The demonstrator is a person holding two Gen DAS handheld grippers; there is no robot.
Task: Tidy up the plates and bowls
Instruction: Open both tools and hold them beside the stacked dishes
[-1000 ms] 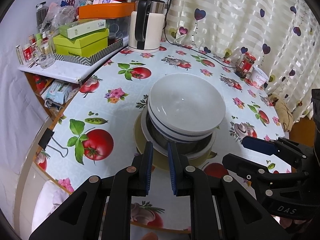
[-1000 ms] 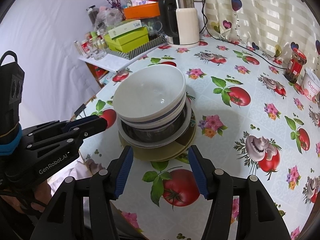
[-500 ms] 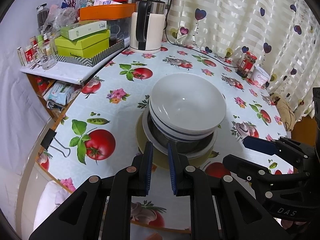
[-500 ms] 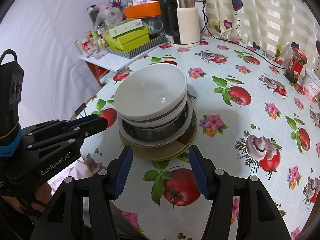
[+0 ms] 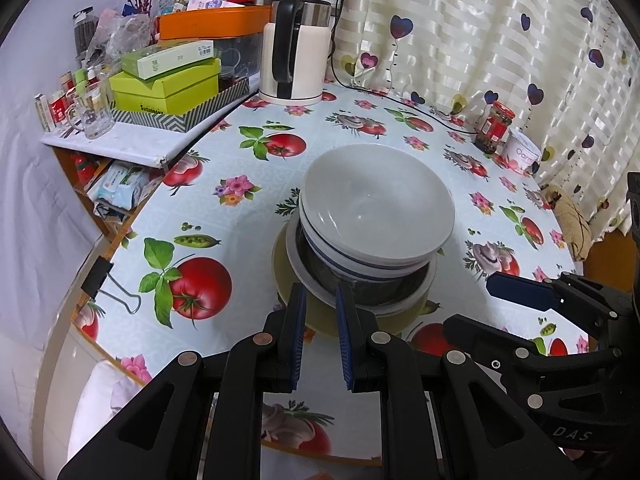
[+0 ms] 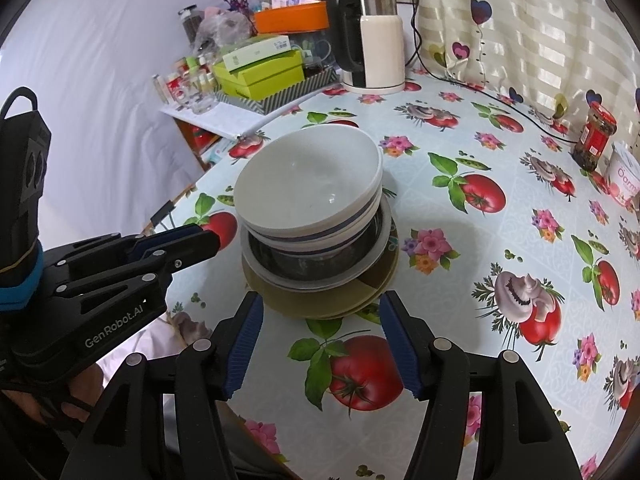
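The top bowl (image 5: 376, 208) is plain white; the bowl under it (image 6: 320, 232) is white with a blue band. The bottom plate (image 6: 372, 292) is olive-yellow. The desk (image 5: 248, 168) cloth is pale blue, printed with red tomatoes, mushrooms and pink flowers.

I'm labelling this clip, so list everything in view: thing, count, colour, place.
bowls: several, white, some blue-banded, stacked mid-table
plates: a few, olive, under the bowls
tablecloth: one, pale blue, tomato print
kettle: one, white and black, far edge
boxes: three, green and orange, side shelf
jar: one, red-lidded, by curtain
tub: one, white, beside jar
left gripper: black, blue pads, shut, empty
right gripper: open, empty, jaws have just been opening
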